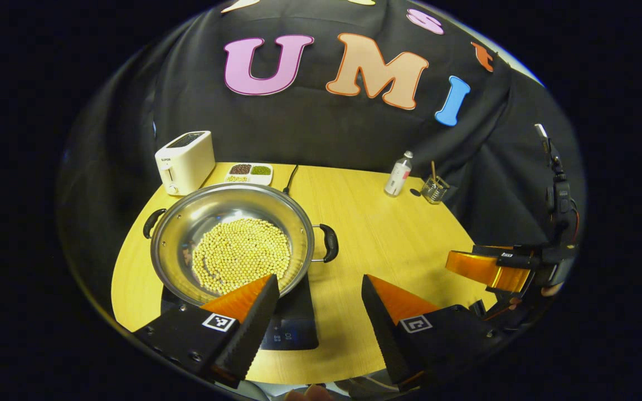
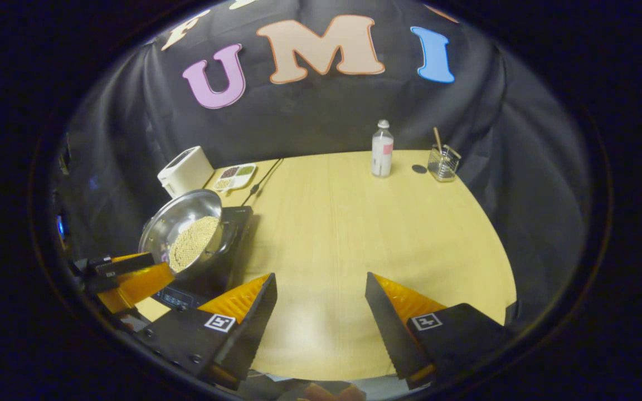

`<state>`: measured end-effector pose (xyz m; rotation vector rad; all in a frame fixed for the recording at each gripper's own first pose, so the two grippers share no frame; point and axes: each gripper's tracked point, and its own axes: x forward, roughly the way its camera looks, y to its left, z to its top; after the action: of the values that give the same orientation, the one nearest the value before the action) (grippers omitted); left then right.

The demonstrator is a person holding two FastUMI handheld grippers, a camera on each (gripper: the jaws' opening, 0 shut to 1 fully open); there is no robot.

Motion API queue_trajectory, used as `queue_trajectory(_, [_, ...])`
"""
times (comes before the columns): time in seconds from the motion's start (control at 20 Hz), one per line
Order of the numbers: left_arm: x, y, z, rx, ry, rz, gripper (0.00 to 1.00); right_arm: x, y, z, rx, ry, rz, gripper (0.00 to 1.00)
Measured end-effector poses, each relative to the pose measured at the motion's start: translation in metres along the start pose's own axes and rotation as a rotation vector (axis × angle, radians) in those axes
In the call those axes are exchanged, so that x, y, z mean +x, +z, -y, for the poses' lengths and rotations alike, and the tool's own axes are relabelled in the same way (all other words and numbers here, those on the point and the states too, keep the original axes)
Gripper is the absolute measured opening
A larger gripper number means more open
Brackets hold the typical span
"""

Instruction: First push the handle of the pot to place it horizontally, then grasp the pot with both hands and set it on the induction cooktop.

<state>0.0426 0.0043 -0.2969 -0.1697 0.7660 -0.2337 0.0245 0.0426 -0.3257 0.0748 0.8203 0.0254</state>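
Pot of shiny steel sits on the black induction cooktop at the left part of the wooden table; its two black handles point to the left and to the right, so they lie horizontally. Inside the pot there is a flat layer of small yellow beans. In the left gripper view, the left gripper hangs just in front of the pot with its fingers spread wide and nothing between them; one finger overlaps the near rim, but I cannot tell if it touches. The right gripper is also released and holds nothing, above bare wood well apart from the pot. Behind the pot stand a white toaster and a small divided tray with grains. Far to the right, near the table's back edge, stand a plastic bottle and a clear cup with a stick in it.
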Motion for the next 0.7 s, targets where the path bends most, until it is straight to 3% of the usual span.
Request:
queue_trajectory(0.45, [-0.035,0.025,0.008,-0.057,-0.05,0.127,0.92,-0.063,0.035,-0.013,-0.04,-0.049,0.127,0.98])
queue_trajectory(0.7, [-0.069,0.065,0.016,-0.031,-0.041,0.235,0.91,-0.089,0.086,-0.04,-0.044,0.003,0.24,0.98])
